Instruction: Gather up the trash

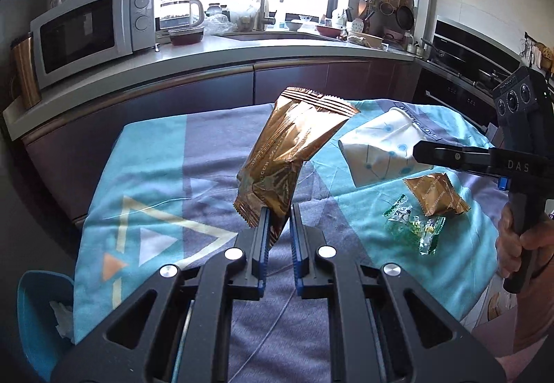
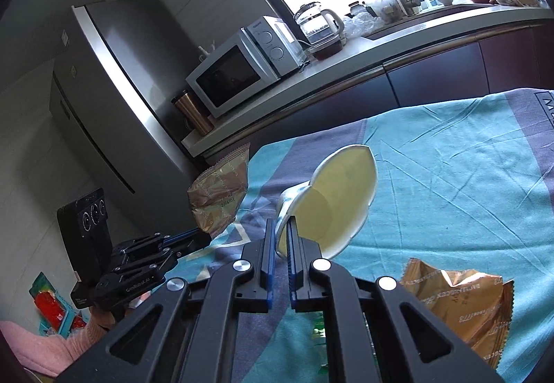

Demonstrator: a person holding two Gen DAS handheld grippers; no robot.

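Between left gripper (image 1: 277,225) jaws: gold wrapper (image 1: 291,154) pinched | right gripper (image 2: 281,237) jaws: pinching paper cup (image 2: 332,203)

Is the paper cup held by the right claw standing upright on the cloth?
No, the paper cup is lifted off the cloth and tilted, its rim pinched by the right claw.

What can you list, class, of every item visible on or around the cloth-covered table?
Large gold foil wrapper: one, bronze-gold, lifted in left gripper.
White paper cup: one, white with blue dots, squashed, in right gripper.
Small gold foil wrapper: one, on cloth.
Green clear plastic wrapper: one, beside it.
Patterned tablecloth: one, teal and grey.
Teal bin: one, at the table's left edge.
White microwave: one, on counter.
Glass kettle: one, right of microwave.
Left gripper: black, shut.
Right gripper: black, shut.
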